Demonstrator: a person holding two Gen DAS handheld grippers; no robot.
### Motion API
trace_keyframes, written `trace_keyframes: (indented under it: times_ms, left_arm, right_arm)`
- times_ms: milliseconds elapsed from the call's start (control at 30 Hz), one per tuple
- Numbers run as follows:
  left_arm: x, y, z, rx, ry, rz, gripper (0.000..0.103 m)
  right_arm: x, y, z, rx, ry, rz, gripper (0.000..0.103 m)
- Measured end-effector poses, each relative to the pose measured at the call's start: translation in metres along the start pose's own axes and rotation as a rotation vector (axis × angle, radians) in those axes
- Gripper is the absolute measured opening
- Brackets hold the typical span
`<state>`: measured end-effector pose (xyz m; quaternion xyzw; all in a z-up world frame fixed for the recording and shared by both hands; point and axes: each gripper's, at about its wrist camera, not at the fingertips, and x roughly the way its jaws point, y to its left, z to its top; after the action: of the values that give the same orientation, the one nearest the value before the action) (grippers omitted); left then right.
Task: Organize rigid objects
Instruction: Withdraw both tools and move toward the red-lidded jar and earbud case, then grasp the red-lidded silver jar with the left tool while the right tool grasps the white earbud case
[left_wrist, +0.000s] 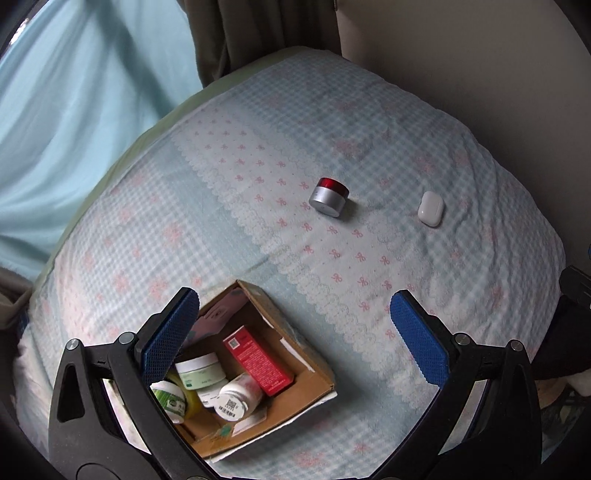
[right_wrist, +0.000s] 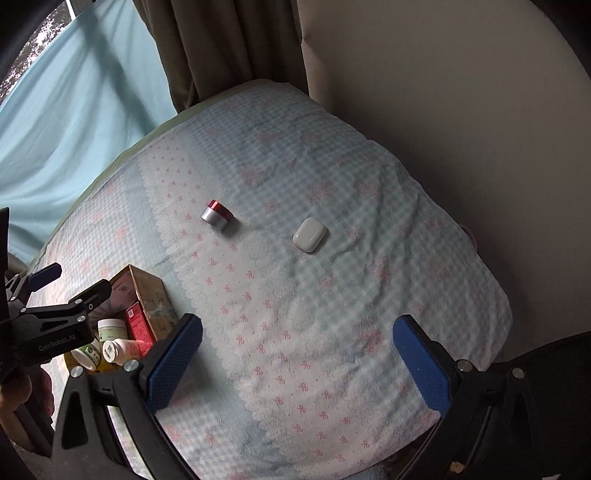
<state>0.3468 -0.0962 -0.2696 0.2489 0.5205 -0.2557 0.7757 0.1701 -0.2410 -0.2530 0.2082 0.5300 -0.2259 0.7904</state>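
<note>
Jar (right_wrist: 217, 216) — well ahead of right tool (right_wrist: 297, 362).

My left tongs (left_wrist: 291, 334) gape wide across the bottom of their own view, blue pads (left_wrist: 170, 332) well apart and holding nothing. My right tongs (right_wrist: 297, 360) stand just as wide and bare. In the right view's lower left, the left tongs (right_wrist: 66, 280) reach in, my hand (right_wrist: 16, 391) gripping below.

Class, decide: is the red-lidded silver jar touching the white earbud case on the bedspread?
Apart. The right wrist view shows the red-lidded silver jar and the white earbud case separated by a plain stretch of checked bedspread.
</note>
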Motion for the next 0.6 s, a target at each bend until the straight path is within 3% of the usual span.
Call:
trace_keyframes:
  times_ms: [267,500,600]
  left_arm:
    - [0.090,-0.027,0.077,0.113,0.071,-0.076,0.103]
    - [0.185,-0.047,0.100,0.264,0.173,-0.139,0.101]
    - [0.215,-0.050,0.102,0.306,0.205,-0.155,0.097]
  right_arm:
    - [0.079,-0.027,0.023,0.142,-0.002,0.042,0.103]
    - [0.158,-0.031,0.028,0.273,-0.029,-0.046,0.103]
    - [0.191,-0.028,0.028,0.324,-0.037,-0.089,0.096]
